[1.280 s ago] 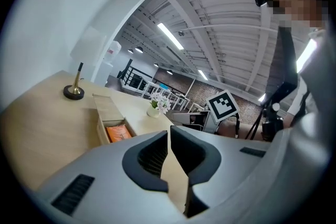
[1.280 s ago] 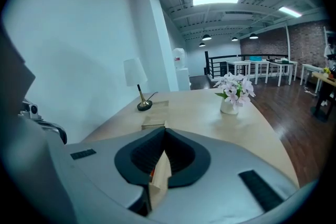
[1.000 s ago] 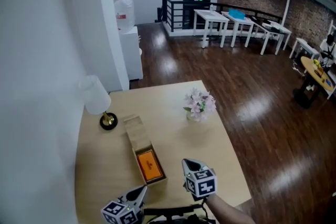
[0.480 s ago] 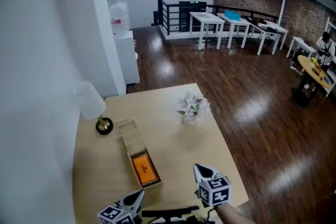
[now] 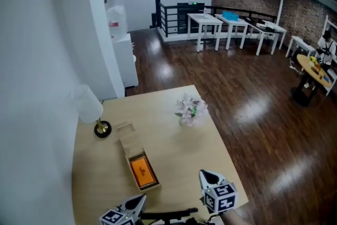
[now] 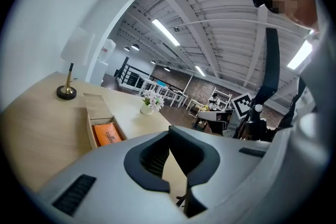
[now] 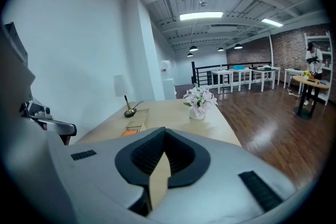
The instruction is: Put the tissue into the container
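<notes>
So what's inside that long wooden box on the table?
An orange packet lies in the near end of the wooden box. The far end looks closed by a wooden panel, hiding anything beneath.

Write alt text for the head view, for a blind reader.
A long wooden box holding an orange packet lies on a wooden table; the left gripper and right gripper hover shut and empty at its near edge. A lamp and a vase of flowers stand farther back.
</notes>
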`<state>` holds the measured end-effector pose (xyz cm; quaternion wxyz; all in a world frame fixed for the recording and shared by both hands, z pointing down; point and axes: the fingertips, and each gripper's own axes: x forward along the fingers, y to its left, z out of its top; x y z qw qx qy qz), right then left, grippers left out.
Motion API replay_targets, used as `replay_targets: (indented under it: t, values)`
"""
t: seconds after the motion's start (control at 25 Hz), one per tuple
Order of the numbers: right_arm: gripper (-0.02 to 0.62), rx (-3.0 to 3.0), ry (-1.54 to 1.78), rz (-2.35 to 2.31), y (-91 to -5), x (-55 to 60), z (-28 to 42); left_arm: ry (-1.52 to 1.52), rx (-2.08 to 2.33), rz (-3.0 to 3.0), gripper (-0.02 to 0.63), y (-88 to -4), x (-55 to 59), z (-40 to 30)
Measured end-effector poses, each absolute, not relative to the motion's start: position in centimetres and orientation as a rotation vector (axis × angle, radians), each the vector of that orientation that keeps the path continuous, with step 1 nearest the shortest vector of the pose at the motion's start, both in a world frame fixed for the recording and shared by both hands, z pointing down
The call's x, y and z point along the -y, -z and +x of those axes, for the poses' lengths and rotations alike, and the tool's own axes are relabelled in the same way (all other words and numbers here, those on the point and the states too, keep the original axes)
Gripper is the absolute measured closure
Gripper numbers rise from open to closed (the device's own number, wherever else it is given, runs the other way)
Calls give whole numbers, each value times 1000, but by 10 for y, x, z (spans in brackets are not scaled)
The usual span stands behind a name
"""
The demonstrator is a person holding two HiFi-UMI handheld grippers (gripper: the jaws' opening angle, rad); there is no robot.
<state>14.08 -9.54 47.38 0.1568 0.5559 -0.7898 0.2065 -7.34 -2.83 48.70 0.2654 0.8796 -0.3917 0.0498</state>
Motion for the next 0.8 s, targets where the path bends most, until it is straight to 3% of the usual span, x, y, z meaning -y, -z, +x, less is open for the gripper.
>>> replay_targets:
  t: [0.8]
  values:
    - [595, 2278, -494, 1536, -471, 91, 128, -151, 1008, 2405, 606, -481, 28, -63]
